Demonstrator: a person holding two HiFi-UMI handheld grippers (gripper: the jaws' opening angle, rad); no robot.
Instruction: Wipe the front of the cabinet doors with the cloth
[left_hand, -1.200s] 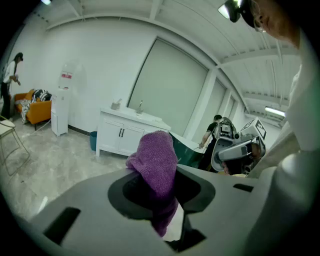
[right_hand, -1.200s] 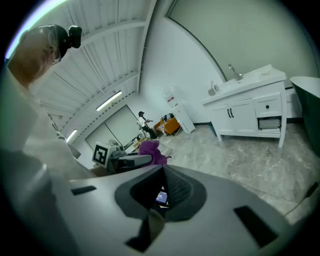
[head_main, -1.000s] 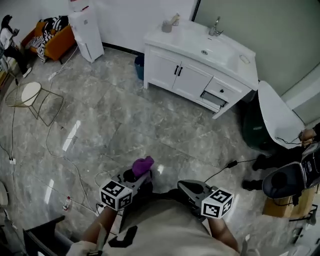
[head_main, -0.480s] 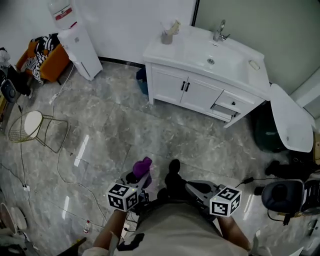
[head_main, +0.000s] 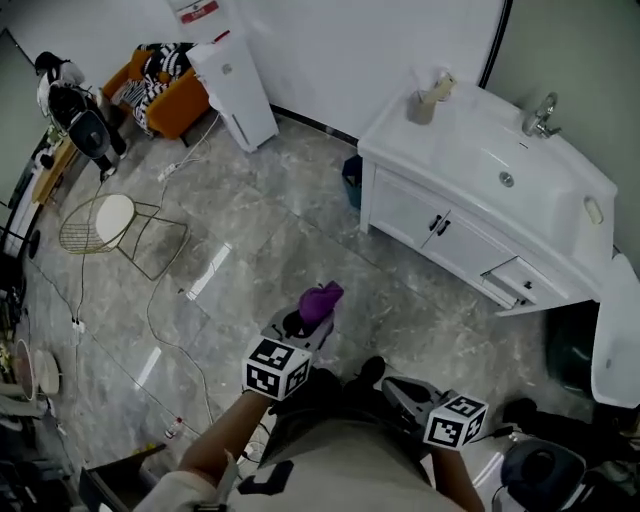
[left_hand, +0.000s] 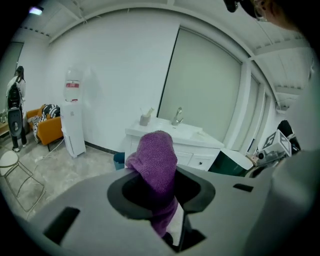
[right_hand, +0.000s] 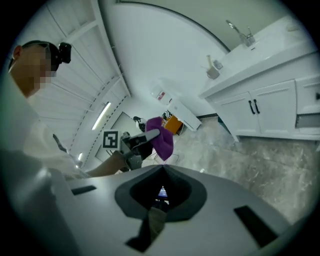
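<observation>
Head view: the left gripper (head_main: 316, 312) holds the purple cloth (head_main: 322, 297) above the floor (head_main: 250, 250), well apart from the white cabinet doors (head_main: 432, 226). The doors sit further right in the frame than half a second ago.

Left gripper view: the fingers are clamped on the cloth, with the cabinet beyond.

Right gripper view: the right gripper (right_hand: 162, 168) has its fingers together, with nothing between them.

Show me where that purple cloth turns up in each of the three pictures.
Head view: the purple cloth is just below centre, at the tip of the left gripper.
Left gripper view: cloth dead centre, clamped between the jaws.
Right gripper view: cloth at centre, above this gripper's own jaws.
Shared landmark: the white sink cabinet.
</observation>
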